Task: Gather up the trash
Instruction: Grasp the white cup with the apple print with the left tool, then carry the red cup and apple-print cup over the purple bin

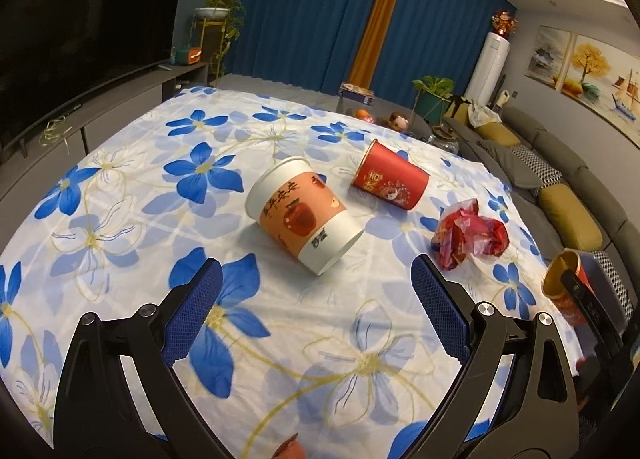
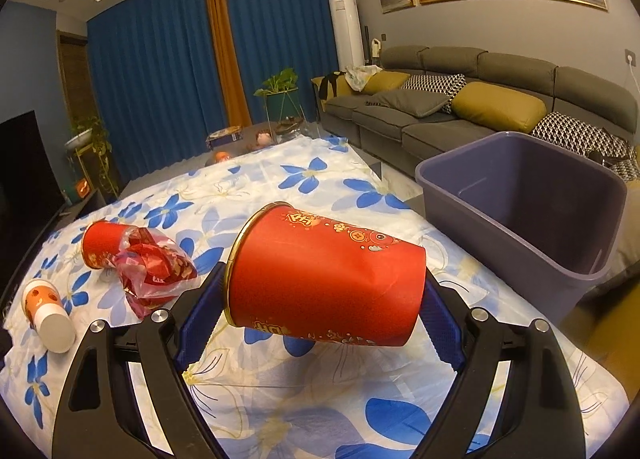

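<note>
Held red cup (image 2: 326, 279) hides right gripper (image 2: 320, 309) pad faces and cloth beneath. In left wrist view, same cup half cut by black gripper body at right edge. Small reddish object (image 1: 289, 450) cropped at bottom edge, unidentifiable. Bin (image 2: 520, 211) far corner cropped.

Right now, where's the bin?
In the right wrist view the grey bin sits off the table's right edge, in front of the sofa, just beyond the held red cup.
</note>
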`<action>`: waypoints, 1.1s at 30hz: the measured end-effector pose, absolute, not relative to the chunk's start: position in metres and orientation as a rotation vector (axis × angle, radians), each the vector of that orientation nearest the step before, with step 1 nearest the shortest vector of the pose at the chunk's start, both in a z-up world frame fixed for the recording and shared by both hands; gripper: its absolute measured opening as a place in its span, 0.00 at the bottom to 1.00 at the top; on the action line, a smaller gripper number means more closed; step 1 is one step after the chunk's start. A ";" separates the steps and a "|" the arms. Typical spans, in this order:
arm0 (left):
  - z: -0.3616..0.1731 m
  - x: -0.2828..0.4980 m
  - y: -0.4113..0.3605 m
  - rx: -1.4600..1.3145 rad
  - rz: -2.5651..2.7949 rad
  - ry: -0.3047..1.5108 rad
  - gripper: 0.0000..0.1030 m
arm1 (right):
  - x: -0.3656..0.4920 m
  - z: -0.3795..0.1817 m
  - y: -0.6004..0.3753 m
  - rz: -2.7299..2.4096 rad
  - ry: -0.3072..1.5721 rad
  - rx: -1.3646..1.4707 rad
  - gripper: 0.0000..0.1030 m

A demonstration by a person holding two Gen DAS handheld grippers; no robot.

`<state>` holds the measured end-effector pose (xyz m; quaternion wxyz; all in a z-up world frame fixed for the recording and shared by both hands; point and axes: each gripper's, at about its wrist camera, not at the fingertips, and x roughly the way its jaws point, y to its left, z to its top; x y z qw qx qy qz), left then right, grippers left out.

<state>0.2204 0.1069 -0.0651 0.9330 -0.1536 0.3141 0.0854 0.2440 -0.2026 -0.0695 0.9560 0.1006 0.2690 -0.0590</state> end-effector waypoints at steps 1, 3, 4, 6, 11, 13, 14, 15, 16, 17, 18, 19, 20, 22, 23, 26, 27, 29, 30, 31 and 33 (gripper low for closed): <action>-0.065 0.224 0.106 -0.317 0.177 0.646 0.91 | 0.244 -0.069 -0.204 -0.118 0.546 0.209 0.83; -0.068 0.237 0.107 -0.327 0.196 0.660 0.91 | 0.244 -0.070 -0.205 -0.114 0.548 0.218 0.83; -0.069 0.244 0.107 -0.331 0.208 0.663 0.91 | 0.244 -0.070 -0.205 -0.108 0.549 0.222 0.83; -0.069 0.255 0.108 -0.332 0.219 0.665 0.91 | 0.244 -0.070 -0.205 -0.101 0.550 0.221 0.83; -0.078 0.289 0.107 -0.323 0.240 0.711 0.88 | 0.243 -0.069 -0.204 -0.084 0.549 0.225 0.83; -0.086 0.298 0.110 -0.331 0.247 0.741 0.85 | 0.243 -0.069 -0.205 -0.081 0.550 0.228 0.83; -0.089 0.302 0.111 -0.338 0.249 0.755 0.82 | 0.243 -0.070 -0.205 -0.079 0.552 0.229 0.83; -0.092 0.304 0.113 -0.344 0.248 0.764 0.81 | 0.243 -0.070 -0.205 -0.075 0.556 0.230 0.83; -0.095 0.306 0.114 -0.351 0.246 0.773 0.78 | 0.243 -0.070 -0.204 -0.072 0.560 0.230 0.83; -0.098 0.307 0.115 -0.359 0.239 0.781 0.76 | 0.244 -0.071 -0.204 -0.069 0.562 0.228 0.83; -0.099 0.307 0.115 -0.365 0.234 0.784 0.75 | 0.244 -0.071 -0.202 -0.066 0.563 0.226 0.83; -0.101 0.307 0.116 -0.371 0.226 0.786 0.74 | 0.244 -0.071 -0.202 -0.065 0.562 0.225 0.83; -0.103 0.307 0.117 -0.383 0.213 0.789 0.69 | 0.243 -0.071 -0.202 -0.064 0.561 0.224 0.83; -0.106 0.306 0.120 -0.398 0.194 0.785 0.68 | 0.244 -0.071 -0.201 -0.063 0.562 0.223 0.83; -0.106 0.305 0.120 -0.398 0.191 0.781 0.68 | 0.244 -0.072 -0.201 -0.062 0.563 0.223 0.83; -0.106 0.303 0.121 -0.403 0.177 0.770 0.67 | 0.243 -0.072 -0.200 -0.063 0.564 0.222 0.83; -0.106 0.302 0.121 -0.404 0.173 0.769 0.67 | 0.243 -0.072 -0.200 -0.062 0.564 0.221 0.83; -0.105 0.297 0.120 -0.402 0.161 0.757 0.65 | 0.243 -0.071 -0.200 -0.059 0.562 0.216 0.83; -0.102 0.293 0.118 -0.400 0.150 0.749 0.63 | 0.243 -0.072 -0.199 -0.058 0.562 0.214 0.83; -0.101 0.290 0.117 -0.399 0.143 0.745 0.62 | 0.243 -0.072 -0.199 -0.057 0.561 0.213 0.83; -0.093 0.280 0.110 -0.388 0.116 0.716 0.62 | 0.244 -0.072 -0.198 -0.055 0.562 0.210 0.83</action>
